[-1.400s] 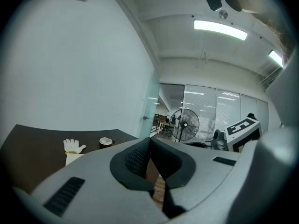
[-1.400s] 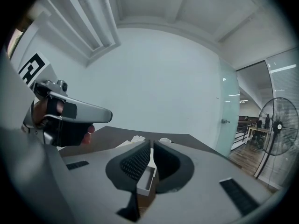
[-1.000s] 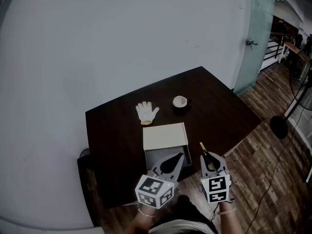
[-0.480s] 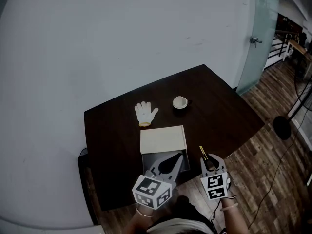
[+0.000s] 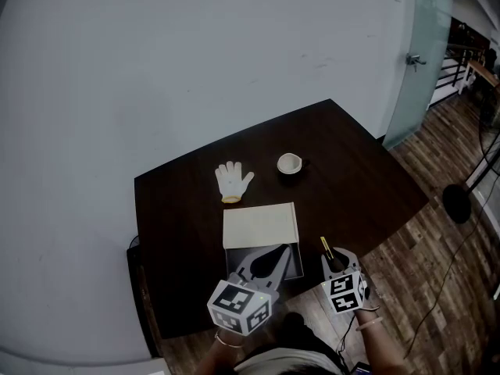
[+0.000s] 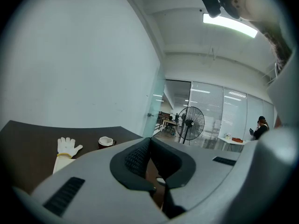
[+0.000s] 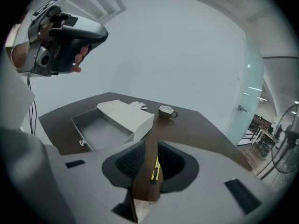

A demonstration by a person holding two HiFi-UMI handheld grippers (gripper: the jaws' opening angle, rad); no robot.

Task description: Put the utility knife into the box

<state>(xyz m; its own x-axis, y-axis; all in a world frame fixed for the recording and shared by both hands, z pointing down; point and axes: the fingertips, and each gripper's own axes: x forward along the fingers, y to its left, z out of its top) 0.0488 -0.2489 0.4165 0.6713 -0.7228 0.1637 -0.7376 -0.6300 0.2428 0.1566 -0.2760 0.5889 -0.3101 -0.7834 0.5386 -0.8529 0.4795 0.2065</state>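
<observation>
Utility knife [image 5: 326, 248], slim, yellow and black, lies flat on the dark brown wooden table [image 5: 351, 178] close to its near edge, just to the right of the open grey rectangular box [image 5: 299, 258] and outside it. Its long axis runs away from the person and leans slightly left, roughly in line with the box's right wall. The far end points towards the middle of the table and the near end sits in the gap of the right gripper [image 5: 341, 255]. In the right gripper view the knife [image 7: 155, 168] shows as a yellow strip on the wood between that gripper's [image 7: 150, 143] dark pads. The jaws are opening, and the pads stand clear of the knife on both sides. The left gripper [image 5: 275, 261] hangs over the box's open cavity and covers much of it from above. Its [image 6: 149, 141] jaws meet at the tips with nothing gripped. The cream lid [image 5: 260, 225] stands open on the box's far side. Beyond it a white knitted work glove [image 5: 233, 181] lies palm-down, and a small brown cup with a white inside [image 5: 289, 163] sits to the glove's right, both well apart from the knife. Between the knife and the box interior [image 7: 100, 129] stands only the box's low right wall.
</observation>
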